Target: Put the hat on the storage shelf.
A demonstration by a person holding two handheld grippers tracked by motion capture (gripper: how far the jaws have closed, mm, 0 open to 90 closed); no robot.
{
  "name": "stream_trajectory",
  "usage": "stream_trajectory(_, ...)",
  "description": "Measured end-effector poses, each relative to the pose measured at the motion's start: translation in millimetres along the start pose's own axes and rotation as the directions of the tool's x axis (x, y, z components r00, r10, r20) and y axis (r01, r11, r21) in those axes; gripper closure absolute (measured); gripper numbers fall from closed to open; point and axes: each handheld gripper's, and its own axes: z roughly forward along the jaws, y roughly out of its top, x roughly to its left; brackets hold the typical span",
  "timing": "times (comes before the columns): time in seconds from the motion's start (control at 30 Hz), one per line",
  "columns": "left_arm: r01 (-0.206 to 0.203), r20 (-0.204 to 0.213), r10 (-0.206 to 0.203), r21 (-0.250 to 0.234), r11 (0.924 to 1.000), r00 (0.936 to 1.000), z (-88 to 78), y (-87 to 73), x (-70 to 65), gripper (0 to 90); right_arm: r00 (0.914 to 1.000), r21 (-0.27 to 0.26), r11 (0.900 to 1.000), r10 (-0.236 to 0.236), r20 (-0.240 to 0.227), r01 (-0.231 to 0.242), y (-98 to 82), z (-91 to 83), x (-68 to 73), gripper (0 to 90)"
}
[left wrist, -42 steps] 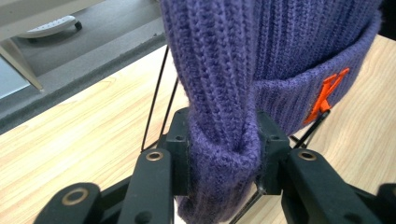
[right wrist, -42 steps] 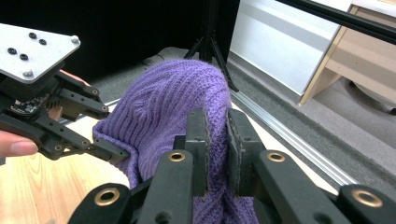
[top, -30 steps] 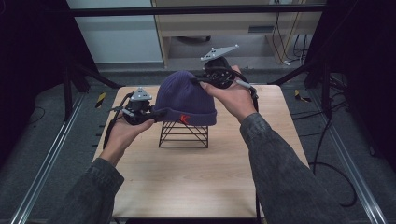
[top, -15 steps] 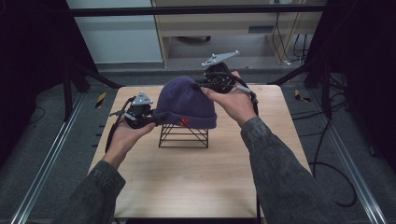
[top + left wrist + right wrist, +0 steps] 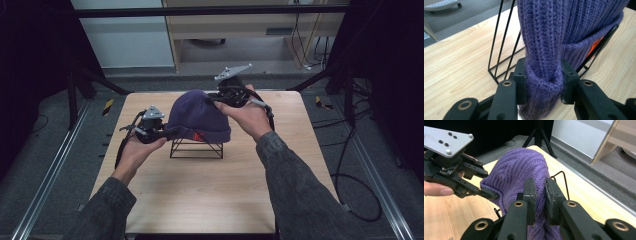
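edges: rack (image 5: 196,148) sits mid-counter (image 5: 200,200), toward the far half; bare wood on every side of it, widest strip on the near side.
room to move: both counter side edges well apart from the grippers; black frame legs stand off the far corners, metal rails run along the floor on either side.
hat: purple knit hat (image 5: 199,118) draped over the wire rack, crown up, orange tag on the near rim.
left gripper (image 5: 544,82): jaws pinched on the hat's rim at its left side, a thick fold of knit bunched between the pads, just beside a rack leg.
right gripper (image 5: 540,197): jaws nearly together, clamped on a thin fold of hat at the far right side, up near the crown.
hands: each grips its gripper body, forearms in from the near edge.
surface: light wood grain, flat.
room: pale cabinet and shelving beyond the far edge, cables on the grey floor at right.
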Motion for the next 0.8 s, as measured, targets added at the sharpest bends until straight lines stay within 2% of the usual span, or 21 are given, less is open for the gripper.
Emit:
stream_trajectory(0.07,0.002,0.001,-0.002,0.0,1.0,1.0,0.6,-2.0,0.6,65.1,1.0,0.001,1.0,-0.003,-0.004,0.003,-1.7,1.3,1.3,80.5)
stream_trajectory(0.17,0.009,0.006,-0.009,-0.003,1.0,0.9999,1.4,-4.9,1.3,65.0,0.9999,-0.001,1.0,-0.001,0.017,0.001,-6.4,3.5,2.0,80.6)
stream_trajectory(0.33,0.004,-0.004,-0.004,0.013,0.9999,1.0,3.6,-9.1,0.4,64.8,0.9999,0.012,1.0,0.007,0.008,-0.007,-13.3,7.6,4.0,80.6)
stream_trajectory(0.67,0.052,-0.01,-0.052,0.023,0.9984,0.9986,13.5,-23.4,3.6,60.8,0.9999,0.052,0.999,-0.013,-0.003,0.013,-20.4,16.0,9.2,80.6)
stream_trajectory(0.8,0.061,0.002,-0.061,0.033,0.9976,0.9982,15.4,-29.6,6.7,59.5,0.9998,0.07,0.997,-0.019,-0.007,0.019,-23.9,20.6,11.1,80.6)
